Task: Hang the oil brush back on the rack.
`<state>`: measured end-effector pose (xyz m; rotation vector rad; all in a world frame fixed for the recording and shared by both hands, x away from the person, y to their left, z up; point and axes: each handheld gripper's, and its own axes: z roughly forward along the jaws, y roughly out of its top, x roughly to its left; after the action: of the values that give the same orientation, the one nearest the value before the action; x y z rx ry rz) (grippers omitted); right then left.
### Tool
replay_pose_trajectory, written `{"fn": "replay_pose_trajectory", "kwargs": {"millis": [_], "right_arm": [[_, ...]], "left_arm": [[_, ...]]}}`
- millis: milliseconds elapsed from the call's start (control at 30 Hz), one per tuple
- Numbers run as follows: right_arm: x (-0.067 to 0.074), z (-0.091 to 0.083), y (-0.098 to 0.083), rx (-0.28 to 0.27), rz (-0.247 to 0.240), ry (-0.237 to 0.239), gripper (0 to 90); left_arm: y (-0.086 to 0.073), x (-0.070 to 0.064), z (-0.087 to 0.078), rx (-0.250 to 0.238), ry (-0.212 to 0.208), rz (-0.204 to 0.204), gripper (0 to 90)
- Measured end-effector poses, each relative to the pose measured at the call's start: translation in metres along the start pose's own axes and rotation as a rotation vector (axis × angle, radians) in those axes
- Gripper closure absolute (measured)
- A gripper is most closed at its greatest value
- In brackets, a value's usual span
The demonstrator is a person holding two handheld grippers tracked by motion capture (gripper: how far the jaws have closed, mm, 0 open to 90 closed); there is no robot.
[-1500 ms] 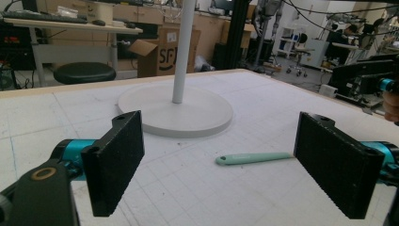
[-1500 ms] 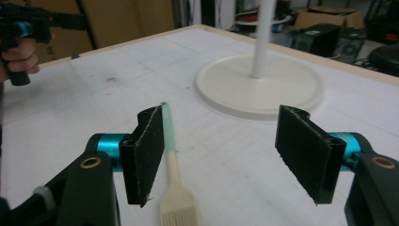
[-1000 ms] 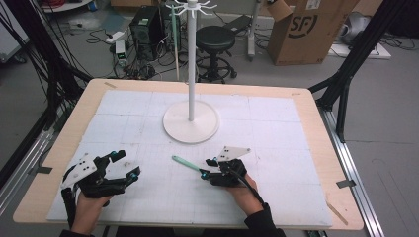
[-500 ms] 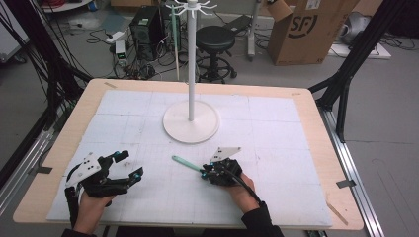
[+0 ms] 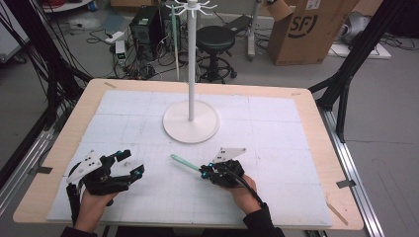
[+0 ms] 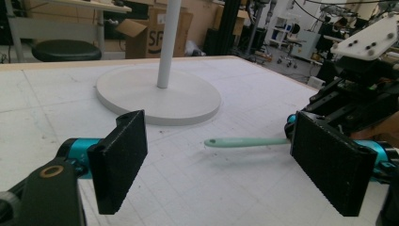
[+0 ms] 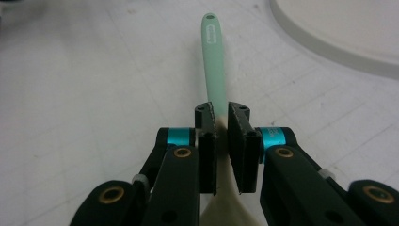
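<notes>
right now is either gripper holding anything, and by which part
The right gripper is closed on the green spoon where the handle meets the pale bowl end. The left gripper is open and holds nothing.

Right gripper (image 5: 203,171) on mint-green spoon (image 5: 185,164)

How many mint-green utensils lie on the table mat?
1. The mint-green utensil lies in front of the white stand, its near end clamped in the right gripper.
</notes>
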<state>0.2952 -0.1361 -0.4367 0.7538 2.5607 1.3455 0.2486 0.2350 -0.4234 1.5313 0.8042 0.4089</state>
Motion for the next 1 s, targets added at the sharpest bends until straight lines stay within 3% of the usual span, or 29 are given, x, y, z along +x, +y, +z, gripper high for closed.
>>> {"fn": "replay_pose_trajectory", "kwargs": {"millis": [333,433,533,833,1000], "right_arm": [[0.013,-0.024,0.003,-0.188,-0.016,0.028,82.6],[0.018,-0.029,0.004,-0.236,-0.022,0.041,82.6],[0.02,-0.032,0.005,-0.259,-0.032,0.047,82.6],[0.027,-0.033,0.006,-0.317,-0.044,0.098,82.6],[0.029,-0.033,0.007,-0.325,-0.048,0.106,82.5]], "left_arm": [[0.002,-0.014,0.031,0.047,-0.064,-0.077,26.0],[0.003,-0.019,0.038,0.051,-0.076,-0.081,26.6],[0.004,-0.024,0.045,0.057,-0.107,-0.086,28.1],[0.01,-0.031,0.056,0.041,-0.206,-0.159,37.7],[0.015,-0.037,0.062,0.025,-0.23,-0.173,45.9]]}}
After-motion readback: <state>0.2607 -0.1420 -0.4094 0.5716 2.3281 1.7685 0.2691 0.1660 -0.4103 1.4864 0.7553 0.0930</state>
